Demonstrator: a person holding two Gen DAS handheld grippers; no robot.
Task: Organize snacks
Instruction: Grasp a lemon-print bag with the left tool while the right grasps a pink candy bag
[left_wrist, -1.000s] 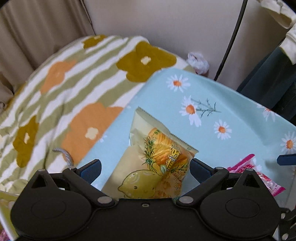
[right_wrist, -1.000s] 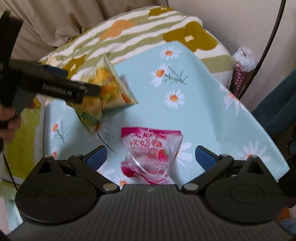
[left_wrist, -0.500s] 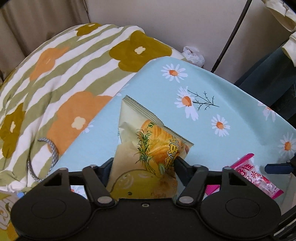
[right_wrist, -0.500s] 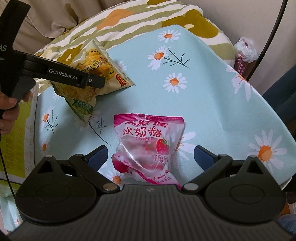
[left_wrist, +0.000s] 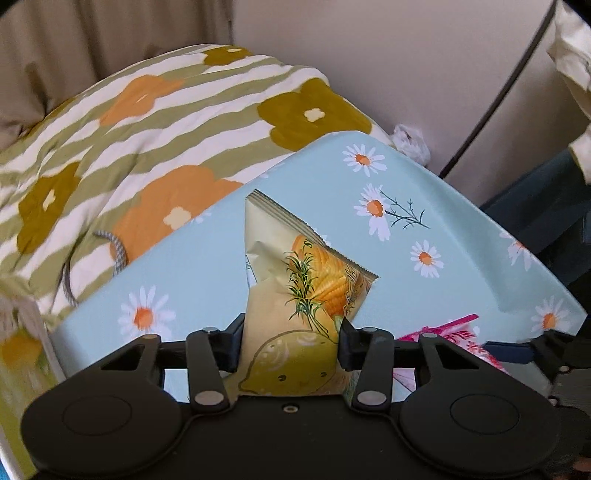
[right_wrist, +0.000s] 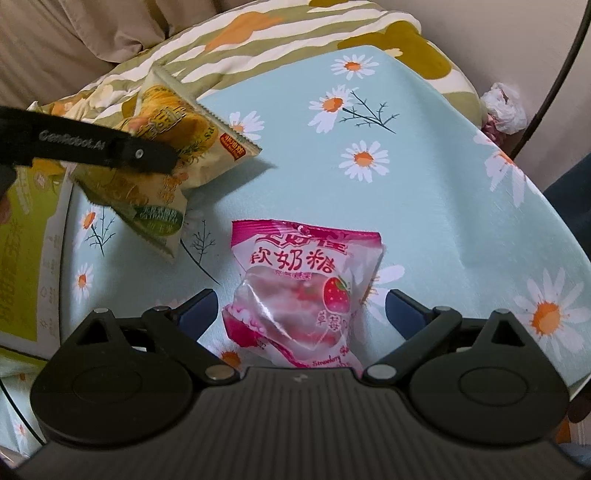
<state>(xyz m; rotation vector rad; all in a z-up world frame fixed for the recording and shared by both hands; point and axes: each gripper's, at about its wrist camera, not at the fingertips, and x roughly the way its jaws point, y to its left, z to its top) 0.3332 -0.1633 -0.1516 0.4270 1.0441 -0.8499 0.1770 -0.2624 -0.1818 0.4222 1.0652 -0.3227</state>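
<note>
The left gripper (left_wrist: 291, 343) had just closed, and its pads pressed from both sides on the lower part of the yellow lemon chip bag (left_wrist: 295, 306), which crumpled at the pinch. The bag's long axis ran away from the gripper, its serrated top seal pointing toward the far edge of the desk (left_wrist: 461, 236). In the right wrist view the bag (right_wrist: 173, 147) sat at the desk's far left corner, apparently tilted up off the daisy-print cloth with a shadow beneath it, though whether it was fully clear of the surface could not be told.

The right gripper (right_wrist: 301, 314) stood wide open with the pink strawberry candy bag (right_wrist: 303, 291) between its blue fingers, neither pad touching it. That bag lay flat, its long axis also running forward along the gripper, so a straight closing would probably catch its clear lower half. The right hand was plainly the nearer one to it.

Off the left edge lay a green and white carton (right_wrist: 26, 236); behind the desk lay a flowered striped quilt (left_wrist: 155, 122). Nothing stood between either gripper and its bag.
</note>
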